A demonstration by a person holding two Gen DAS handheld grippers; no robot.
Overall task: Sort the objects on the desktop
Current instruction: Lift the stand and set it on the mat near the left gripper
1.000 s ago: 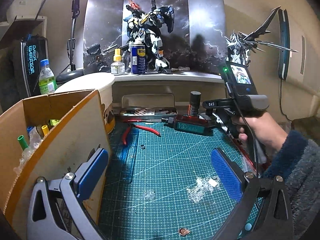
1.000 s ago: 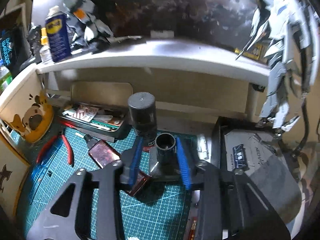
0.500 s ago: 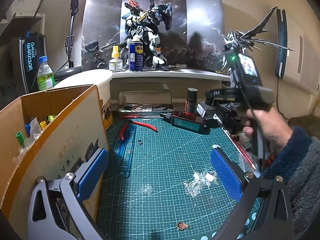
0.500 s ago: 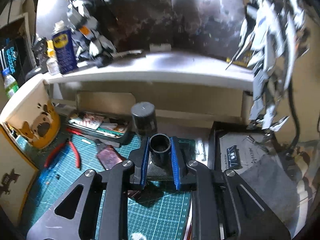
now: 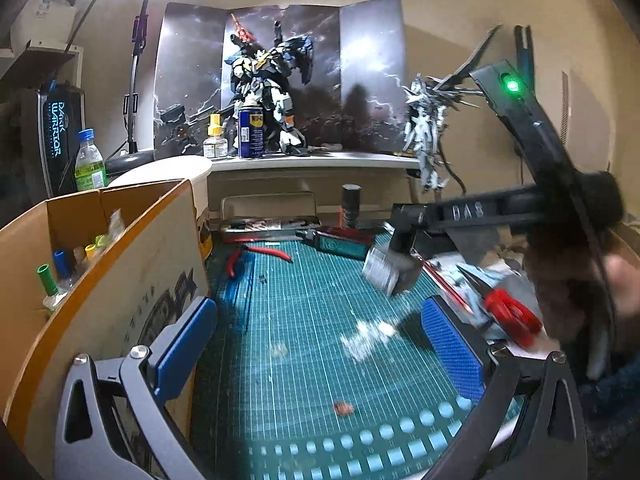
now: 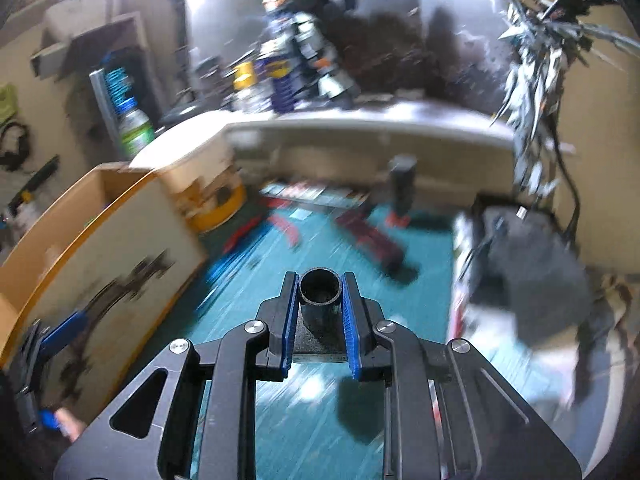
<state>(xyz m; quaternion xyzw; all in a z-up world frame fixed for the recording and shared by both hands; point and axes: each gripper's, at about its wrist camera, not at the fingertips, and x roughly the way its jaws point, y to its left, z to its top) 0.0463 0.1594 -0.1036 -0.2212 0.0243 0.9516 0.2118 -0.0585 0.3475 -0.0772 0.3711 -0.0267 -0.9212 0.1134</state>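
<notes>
Right tongs [image 6: 320, 312] pinching a small black bottle [image 6: 319, 300] by its open round neck, blue pads pressed against either side, squarish body hanging clear above the green cutting mat [image 5: 304, 344]. Probably gripped at the neck because only that part is narrow enough to fit between the pads. Seen from the left wrist camera as a blurred grey block with a pale label, unreadable, midway over the mat. Likely headed for the cardboard box [image 5: 120, 264] at left, where coloured caps already poke up.

Left tongs [image 5: 316, 344] spread wide and holding nothing, hovering low at the near edge of the counter just beside the box wall.

Legible writing: "DAS" on the right handle; "DARK WARRIOR" on a dark panel far left; "WD-40" can [image 5: 251, 131] on the far shelf. Red-handled pliers [image 5: 260, 255] lying untouched on the mat.
</notes>
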